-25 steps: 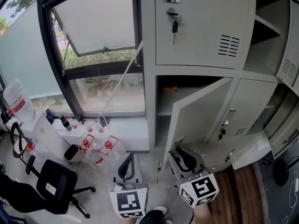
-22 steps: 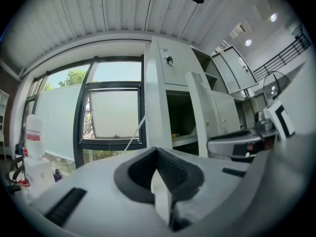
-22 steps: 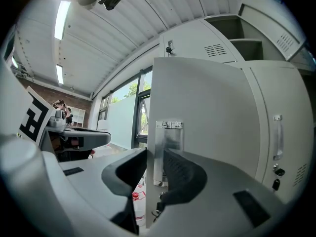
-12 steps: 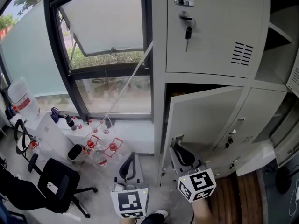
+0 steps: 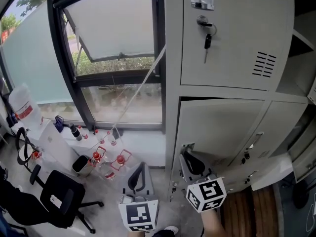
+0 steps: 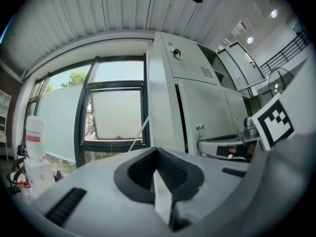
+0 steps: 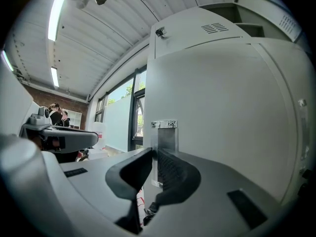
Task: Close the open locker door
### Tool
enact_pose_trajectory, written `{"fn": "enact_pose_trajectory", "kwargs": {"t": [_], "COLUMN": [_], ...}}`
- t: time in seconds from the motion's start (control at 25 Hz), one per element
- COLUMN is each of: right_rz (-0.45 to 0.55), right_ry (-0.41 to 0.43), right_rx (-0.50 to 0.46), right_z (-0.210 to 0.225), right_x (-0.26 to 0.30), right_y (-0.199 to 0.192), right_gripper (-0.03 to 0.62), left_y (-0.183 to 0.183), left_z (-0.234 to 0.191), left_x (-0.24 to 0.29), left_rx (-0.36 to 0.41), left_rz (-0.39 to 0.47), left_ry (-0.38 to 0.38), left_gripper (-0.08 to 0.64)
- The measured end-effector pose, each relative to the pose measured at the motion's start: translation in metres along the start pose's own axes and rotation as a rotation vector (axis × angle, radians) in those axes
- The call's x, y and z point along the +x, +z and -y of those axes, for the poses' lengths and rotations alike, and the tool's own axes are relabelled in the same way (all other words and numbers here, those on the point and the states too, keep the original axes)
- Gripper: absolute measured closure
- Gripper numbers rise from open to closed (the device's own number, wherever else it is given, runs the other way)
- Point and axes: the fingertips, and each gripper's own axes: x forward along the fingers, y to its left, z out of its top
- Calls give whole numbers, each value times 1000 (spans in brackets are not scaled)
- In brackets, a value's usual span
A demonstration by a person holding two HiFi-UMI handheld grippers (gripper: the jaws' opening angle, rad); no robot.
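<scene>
The grey lower locker door (image 5: 217,127) stands almost flush with its frame, with only a thin dark gap along its top. My right gripper (image 5: 187,155) is at the door's lower left edge. Its jaws have just been closing, and the door's metal latch tab (image 7: 165,131) sits between them with the pads against it. The door (image 7: 222,122) fills the right gripper view. My left gripper (image 5: 140,168) hangs left of the lockers, apart from the door. Its jaws (image 6: 156,168) are shut with nothing between them.
Above is a shut locker door with a key (image 5: 208,39) in its lock. More locker doors (image 5: 270,168) hang open at the lower right. A tilted window (image 5: 113,26) is to the left. Below it are red-capped bottles (image 5: 107,163) and a black office chair (image 5: 59,196).
The lower locker door swung from about half open to nearly shut. My right gripper stayed at its latch edge and followed it in. The left gripper moved slightly forward.
</scene>
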Motion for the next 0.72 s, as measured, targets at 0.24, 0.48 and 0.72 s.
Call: {"fn": "enact_pose_trajectory", "kwargs": {"t": [0.24, 0.48, 0.72], "right_rz": [-2, -3, -4], "right_ry": [-8, -20, -34], "right_rx": [0, 2, 6], "right_z": [4, 9, 12], "right_x": [9, 17, 23], "right_y": [0, 0, 0], "right_gripper": [546, 548, 549], "left_y": [0, -1, -1], "left_z": [1, 3, 4], "left_x": [9, 16, 19], "left_rx": [5, 14, 1], "left_rz": [1, 2, -4], "left_ry": [-12, -24, -29], "left_gripper": [560, 560, 560]}}
